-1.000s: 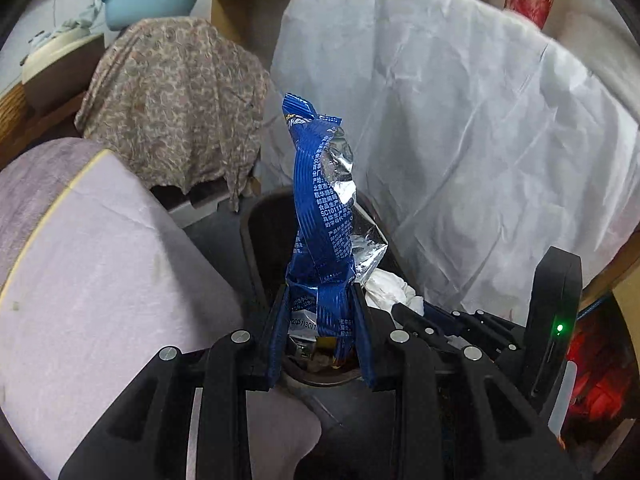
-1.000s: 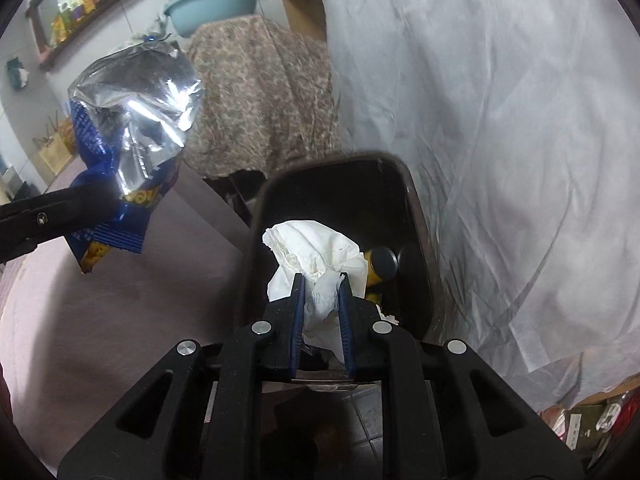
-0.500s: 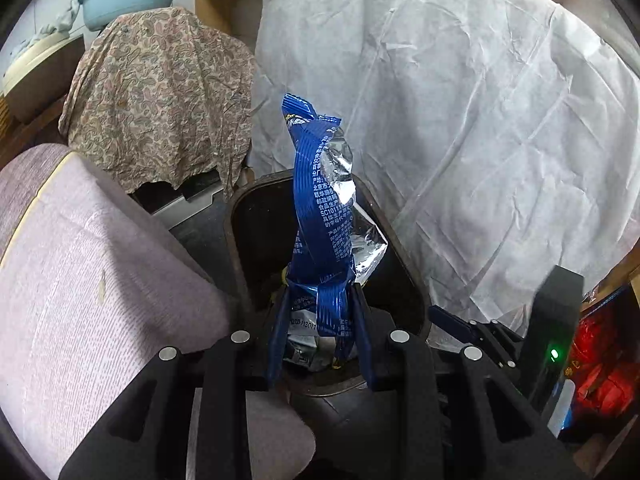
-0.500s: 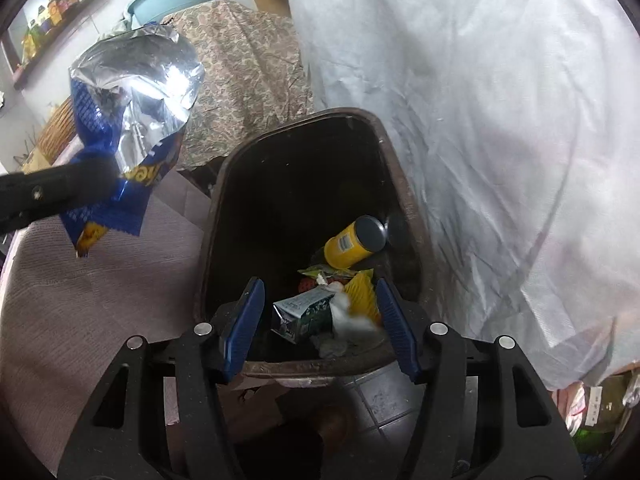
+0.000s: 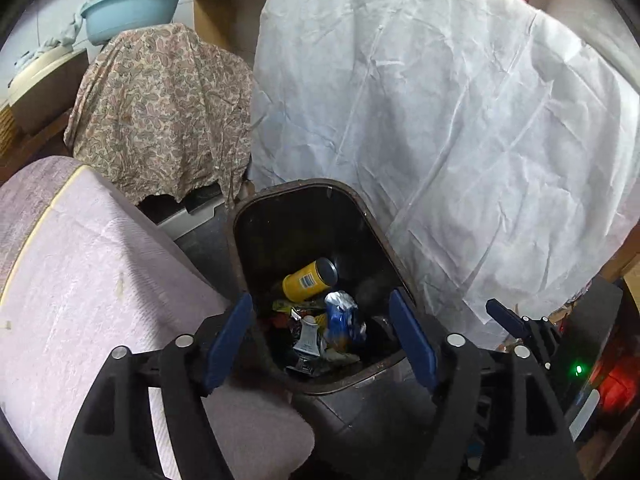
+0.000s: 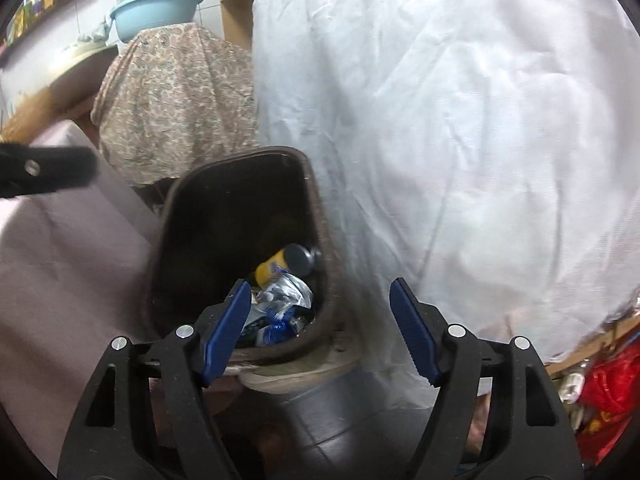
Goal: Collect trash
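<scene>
Trash (image 5: 340, 320) lies in bin (image 5: 240, 248), wrapper long axis 12-to-6, dead ahead between left gripper (image 5: 320, 340) jaws. Both jaws opening wide, holding nothing. Right gripper (image 6: 320, 328) sits off bin's 3 o'clock rim; left nearer.

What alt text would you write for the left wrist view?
The left tongs, jaws opening and empty, hang over a dark bin holding a yellow can and a blue wrapper. A white sheet drapes behind.

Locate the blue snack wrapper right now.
In the left wrist view the blue snack wrapper lies inside the brown bin, just below the yellow can, among other trash.
</scene>
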A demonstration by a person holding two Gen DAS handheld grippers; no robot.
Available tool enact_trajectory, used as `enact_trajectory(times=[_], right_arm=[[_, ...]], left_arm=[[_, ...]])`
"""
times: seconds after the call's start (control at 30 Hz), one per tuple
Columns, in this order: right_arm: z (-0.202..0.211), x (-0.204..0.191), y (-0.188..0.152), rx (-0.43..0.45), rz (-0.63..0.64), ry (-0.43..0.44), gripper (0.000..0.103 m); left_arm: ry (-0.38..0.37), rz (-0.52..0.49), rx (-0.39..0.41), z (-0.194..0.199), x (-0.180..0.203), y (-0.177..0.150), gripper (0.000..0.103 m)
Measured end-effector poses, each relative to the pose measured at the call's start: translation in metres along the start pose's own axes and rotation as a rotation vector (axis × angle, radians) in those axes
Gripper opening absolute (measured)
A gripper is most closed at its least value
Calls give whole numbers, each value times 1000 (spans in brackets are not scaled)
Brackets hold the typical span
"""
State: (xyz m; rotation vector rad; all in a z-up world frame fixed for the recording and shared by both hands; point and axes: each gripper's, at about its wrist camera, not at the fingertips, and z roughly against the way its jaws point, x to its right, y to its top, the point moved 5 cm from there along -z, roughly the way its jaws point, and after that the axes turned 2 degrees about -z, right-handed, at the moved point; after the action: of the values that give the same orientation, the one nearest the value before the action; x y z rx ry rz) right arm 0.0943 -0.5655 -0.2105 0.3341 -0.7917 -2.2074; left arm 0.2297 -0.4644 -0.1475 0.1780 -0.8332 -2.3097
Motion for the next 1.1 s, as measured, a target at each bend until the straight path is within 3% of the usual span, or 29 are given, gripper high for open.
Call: enact_trajectory(times=[0.2,0.53,0.67,0.77,0.93,1.1], right_arm=[[15,2,2,20,-6,-15,76],[62,-29,-1,77,26,-8,79],[96,-56,2,122,46,35,81],[134,-80,5,202,82,84,92],[198,-120,-2,314,121,200,97],[241,-152,-25,385,212,239,97]], left_arm=[[4,-10,42,26,-4,-8,79],[-23,13,187,108,-17,-35,97],[56,-20,275,152,-27,-49,97],[123,-19,340,187,-43,-64,97],[240,50,452,241,-78,-101,98],[358,118,482,280,-104,-142,98]])
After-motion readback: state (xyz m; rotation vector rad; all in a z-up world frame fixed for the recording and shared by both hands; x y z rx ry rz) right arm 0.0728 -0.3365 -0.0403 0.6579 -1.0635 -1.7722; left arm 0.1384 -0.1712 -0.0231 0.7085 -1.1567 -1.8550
